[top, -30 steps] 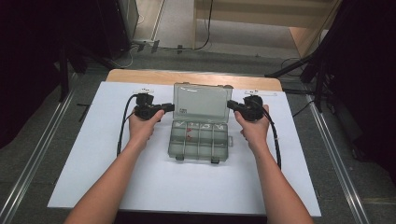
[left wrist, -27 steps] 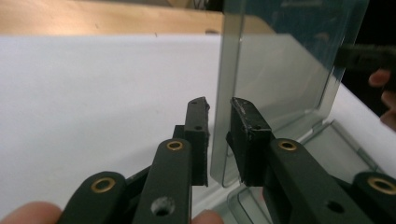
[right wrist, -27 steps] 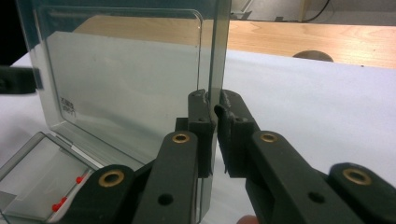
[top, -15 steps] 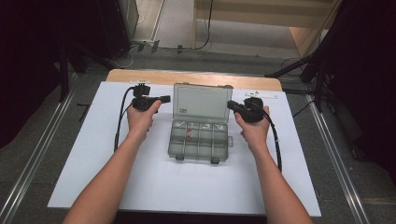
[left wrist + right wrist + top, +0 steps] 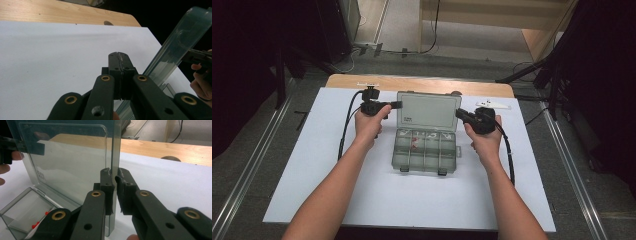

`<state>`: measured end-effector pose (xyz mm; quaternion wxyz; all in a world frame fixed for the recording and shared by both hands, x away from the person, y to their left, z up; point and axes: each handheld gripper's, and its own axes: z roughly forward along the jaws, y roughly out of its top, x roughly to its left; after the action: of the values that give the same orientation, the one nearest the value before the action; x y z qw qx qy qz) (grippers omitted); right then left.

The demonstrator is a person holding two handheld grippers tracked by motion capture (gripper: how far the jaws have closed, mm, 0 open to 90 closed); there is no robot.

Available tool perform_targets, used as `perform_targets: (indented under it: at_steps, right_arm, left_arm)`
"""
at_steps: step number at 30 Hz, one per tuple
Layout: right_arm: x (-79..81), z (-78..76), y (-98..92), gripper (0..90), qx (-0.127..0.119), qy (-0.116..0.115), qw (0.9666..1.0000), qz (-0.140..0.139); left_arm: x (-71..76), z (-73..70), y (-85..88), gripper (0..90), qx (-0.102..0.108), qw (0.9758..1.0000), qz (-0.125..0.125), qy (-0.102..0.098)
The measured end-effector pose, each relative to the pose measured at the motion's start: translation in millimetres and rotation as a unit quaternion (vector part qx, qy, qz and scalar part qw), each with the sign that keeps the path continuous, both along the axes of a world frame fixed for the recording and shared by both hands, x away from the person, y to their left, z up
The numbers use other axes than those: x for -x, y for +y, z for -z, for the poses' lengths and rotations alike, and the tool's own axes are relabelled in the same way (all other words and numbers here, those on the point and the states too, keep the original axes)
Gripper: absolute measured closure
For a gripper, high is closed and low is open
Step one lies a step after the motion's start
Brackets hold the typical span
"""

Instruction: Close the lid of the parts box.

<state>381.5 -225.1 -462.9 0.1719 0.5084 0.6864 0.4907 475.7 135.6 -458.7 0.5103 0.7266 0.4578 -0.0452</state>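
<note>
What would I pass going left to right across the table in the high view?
Black cable → left gripper → clear compartment box → right gripper → small white object.

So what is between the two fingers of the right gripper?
In the right gripper view, the right gripper has the side edge of the clear lid of the box between its fingers, which press on it.

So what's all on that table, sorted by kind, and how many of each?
Clear plastic compartment box, lid raised: 1
Handheld grippers: 2, left gripper and right gripper
Small white object near the far right edge: 1
Total: 4
</note>
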Motion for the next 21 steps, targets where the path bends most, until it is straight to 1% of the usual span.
perform_targets:
  at_steps: [1,2,3,4,5,6,8,9,10,13,15,16,18,21]
  right_arm:
    - [0.4,-0.3,-0.3,84.1,0.0,-0.002,1.0,-0.001]
    - [0.7,-0.7,-0.7,83.5,-0.001,-0.001,1.0,-0.004]
    - [1.4,-1.6,-1.9,79.6,-0.007,0.001,0.9999,-0.009]
    - [1.4,-1.6,-1.9,79.6,-0.007,0.001,0.9999,-0.009]
    - [1.8,-2.1,-2.7,76.9,-0.01,0.0,0.9999,-0.014]
    - [2.9,-3.4,-3.7,73.0,-0.013,-0.001,0.9998,-0.018]
    - [6.5,-5.7,-7.1,71.7,-0.017,-0.008,0.9995,-0.026]
    - [9.3,-7.1,-9.6,71.7,-0.021,-0.007,0.9994,-0.027]
    - [10.7,-7.7,-11.5,71.8,-0.022,-0.009,0.9993,-0.029]
    - [16.8,-8.3,-18.5,78.4,-0.029,-0.015,0.9989,-0.034]
    - [19.4,-8.3,-19.9,82.6,-0.025,-0.013,0.9991,-0.032]
    - [19.6,-8.0,-20.2,85.4,-0.021,-0.014,0.9993,-0.027]
    - [19.0,-7.8,-18.3,89.7,-0.013,-0.004,0.9999,-0.011]
    - [15.0,-8.7,-13.7,90.0,-0.004,0.003,1.0,0.007]
  left_arm:
    - [0.6,-0.3,0.3,90.0,-0.001,1.0,0.001,0.0]
    - [1.6,-0.8,0.1,90.0,-0.003,1.0,0.003,-0.004]
    - [2.5,-1.3,-0.1,90.0,-0.003,0.9999,0.01,-0.008]
    - [3.4,-1.6,-1.1,90.0,-0.003,0.9999,0.011,-0.012]
    - [4.2,-2.5,-1.6,90.0,-0.01,0.9998,0.014,-0.014]
    - [4.9,-3.1,-2.1,90.0,-0.008,0.9997,0.016,-0.014]
    - [6.1,-4.2,-2.6,90.0,-0.01,0.9997,0.017,-0.016]
    - [6.2,-4.2,-2.3,90.0,-0.01,0.9996,0.018,-0.017]
    - [6.7,-4.2,-2.0,90.0,-0.008,0.9997,0.018,-0.015]
    - [8.5,-4.0,-0.7,90.0,-0.008,0.9997,0.016,-0.015]
    - [9.6,-3.7,0.0,90.0,-0.004,0.9998,0.014,-0.016]
    - [10.6,-3.7,0.4,90.0,-0.004,0.9998,0.013,-0.015]
    - [13.3,-3.0,0.0,90.0,-0.002,0.9998,0.009,-0.019]
    - [16.6,-3.5,-0.1,90.0,-0.009,0.9996,0.014,-0.024]
